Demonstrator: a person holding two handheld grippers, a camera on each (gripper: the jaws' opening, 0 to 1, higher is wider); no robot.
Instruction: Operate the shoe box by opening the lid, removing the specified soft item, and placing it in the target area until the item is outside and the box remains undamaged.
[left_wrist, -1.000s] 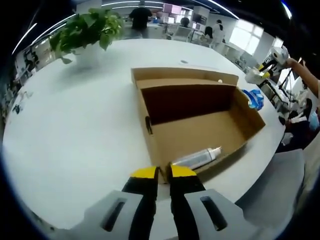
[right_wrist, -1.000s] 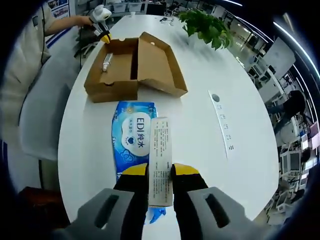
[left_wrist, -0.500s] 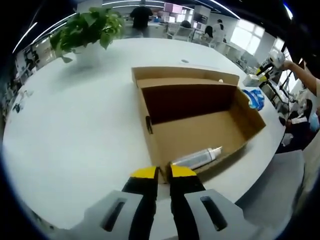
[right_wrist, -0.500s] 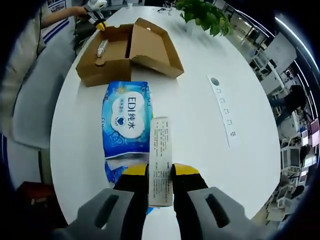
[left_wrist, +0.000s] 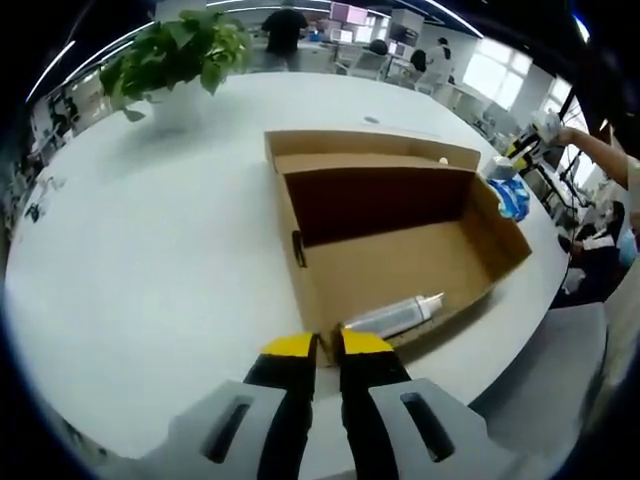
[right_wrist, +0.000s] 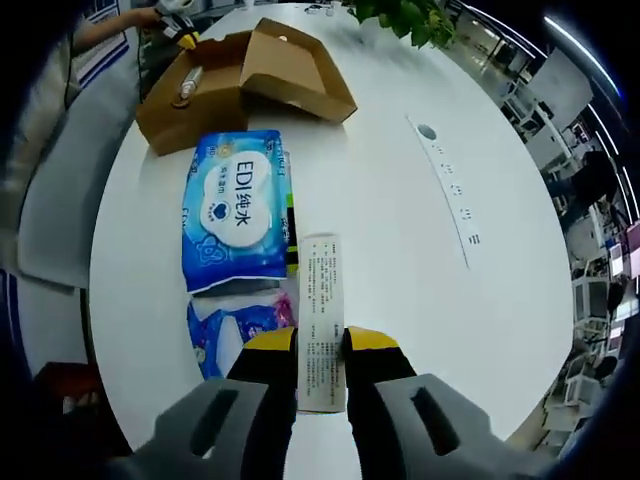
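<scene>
In the right gripper view the right gripper (right_wrist: 320, 345) has its 2 yellow-tipped jaws clamped on a narrow white printed label strip (right_wrist: 322, 310), part of the soft blue plastic wipes pack (right_wrist: 236, 210) that hangs just ahead of them over the round white worktop (right_wrist: 400, 230), outside and well short of the open brown cardboard shoe box (right_wrist: 240, 85). In the left gripper view the left gripper (left_wrist: 318, 348) has its 2 jaws pressed together on the box's near wall, with a silver tube (left_wrist: 395, 316) lying on the smooth box floor just beyond and a leafy green potted plant (left_wrist: 175, 55) standing farther back.
</scene>
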